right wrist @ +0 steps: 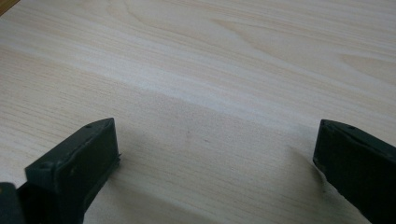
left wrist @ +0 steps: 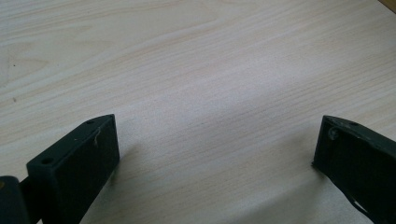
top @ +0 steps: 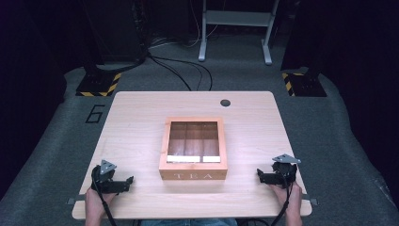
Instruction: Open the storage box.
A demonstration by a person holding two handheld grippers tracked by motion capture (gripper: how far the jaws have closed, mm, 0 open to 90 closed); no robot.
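The square light-wood tea box with a glass-paned lid and "TEA" lettered on its front wall (top: pixel 193 149) sits closed at the middle of the pale wood-grain tabletop (top: pixel 141 113), its front wall facing six o'clock. It looks rigid and moderately heavy for its size; the wooden frame should take a firm grip, while the glass pane is fragile and slick and is best left untouched. The lid's front edge, just above the lettering, looks like the sensible place to lift, with the side walls at three and nine o'clock suited to steadying the body.

At about eight o'clock from the box, well apart from it, the left gripper (top: pixel 126 181) rests on the tabletop with its jaws spread wide and nothing between them. At about four o'clock, the right gripper (top: pixel 260 174) mirrors it, jaws likewise spread and empty.
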